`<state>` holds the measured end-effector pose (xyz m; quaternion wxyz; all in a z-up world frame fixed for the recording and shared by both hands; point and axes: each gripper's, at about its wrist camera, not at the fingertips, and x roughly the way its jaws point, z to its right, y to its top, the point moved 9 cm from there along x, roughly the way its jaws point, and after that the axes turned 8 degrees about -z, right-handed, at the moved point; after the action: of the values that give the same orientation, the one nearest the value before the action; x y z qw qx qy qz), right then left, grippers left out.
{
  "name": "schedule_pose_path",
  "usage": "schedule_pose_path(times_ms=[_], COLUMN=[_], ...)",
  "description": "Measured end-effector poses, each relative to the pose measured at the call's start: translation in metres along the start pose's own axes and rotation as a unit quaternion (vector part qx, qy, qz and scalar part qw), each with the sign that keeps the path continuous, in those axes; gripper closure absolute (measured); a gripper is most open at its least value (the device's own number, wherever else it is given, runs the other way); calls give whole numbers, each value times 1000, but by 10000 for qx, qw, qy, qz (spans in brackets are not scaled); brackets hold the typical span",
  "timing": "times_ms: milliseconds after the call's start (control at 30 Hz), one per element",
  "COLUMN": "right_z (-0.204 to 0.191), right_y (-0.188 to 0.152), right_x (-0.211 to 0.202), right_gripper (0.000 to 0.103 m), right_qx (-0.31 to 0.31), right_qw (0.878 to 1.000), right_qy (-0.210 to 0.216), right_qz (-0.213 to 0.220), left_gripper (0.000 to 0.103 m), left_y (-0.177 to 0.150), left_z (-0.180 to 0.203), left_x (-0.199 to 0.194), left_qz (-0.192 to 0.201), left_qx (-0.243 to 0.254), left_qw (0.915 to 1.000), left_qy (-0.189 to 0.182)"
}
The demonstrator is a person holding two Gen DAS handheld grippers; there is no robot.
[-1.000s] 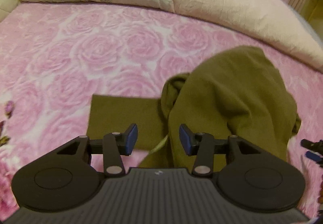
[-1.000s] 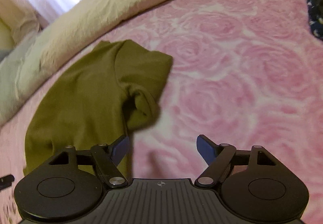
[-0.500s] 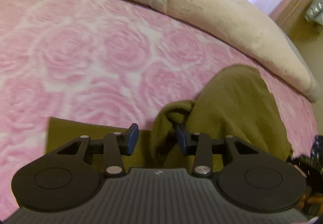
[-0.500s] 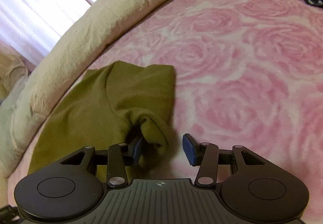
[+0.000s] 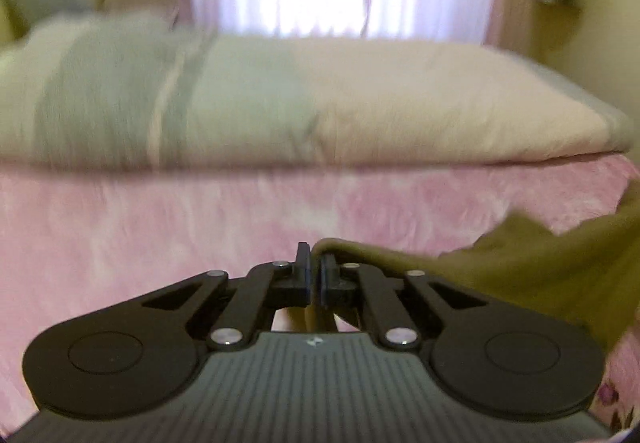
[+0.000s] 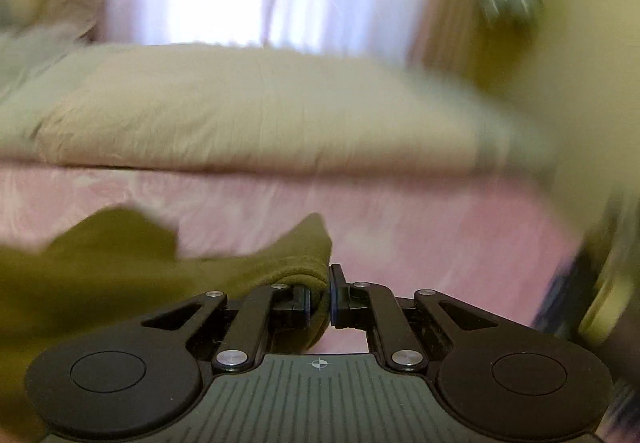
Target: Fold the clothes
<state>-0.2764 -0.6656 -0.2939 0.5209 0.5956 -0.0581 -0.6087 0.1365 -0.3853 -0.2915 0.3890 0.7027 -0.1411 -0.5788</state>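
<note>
Olive garment (image 5: pixel 520 267) lifted over pink bed (image 5: pixel 160 227), left tongs (image 5: pixel 314 275) and right tongs (image 6: pixel 320 299) both clamped on its edge, frames blurred

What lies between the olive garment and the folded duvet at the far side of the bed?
Only bare pink rose blanket separates the olive garment from the duvet; both wrist views show it.

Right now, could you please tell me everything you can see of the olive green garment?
The olive green garment looks like soft, matte knit cloth, plain in colour with no print visible. It is gripped at two points: the left gripper is shut on one folded edge, and the right gripper is shut on another bunched edge. The cloth drapes between them above the pink bedspread, with a ragged, uneven upper outline. Motion blur hides seams, and I cannot tell which part of the garment each gripper holds.
</note>
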Motion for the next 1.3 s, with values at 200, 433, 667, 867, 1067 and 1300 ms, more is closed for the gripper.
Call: schedule_pose_path(times_ms=[200,433,667,867,1067,1300], right_z=[-22,-55,-32,-27,-72,-88], right_y=[-74,-234,-205,-131,-110,-130], right_x=[-58,-88,-78,-26,29,44], right_gripper=[95,31,31,31,31,98], right_qx=[-2188,-2339,-1000,96,49,143], right_qw=[9725,9144,9285,9420,9294,9181], right_qy=[110,1435,2195,2766,3206,3358], right_qz=[-797,-2977,-2824,-1898,-1827,-2100], left_gripper=[98,94,64,54,56,102], left_y=[-74,-213,-138,-92,-98,-130], left_z=[25,44,50,84,81,87], left_x=[-49,-68,-64,10,79,83], left_qz=[-850,-2966,-2188,-1790,-2085,-2456], left_qx=[601,505,245,329,399,804], left_qw=[9945,9535,9711,9688,9629,9454], left_qy=[-136,-191,-921,-1684,-1665,-1987])
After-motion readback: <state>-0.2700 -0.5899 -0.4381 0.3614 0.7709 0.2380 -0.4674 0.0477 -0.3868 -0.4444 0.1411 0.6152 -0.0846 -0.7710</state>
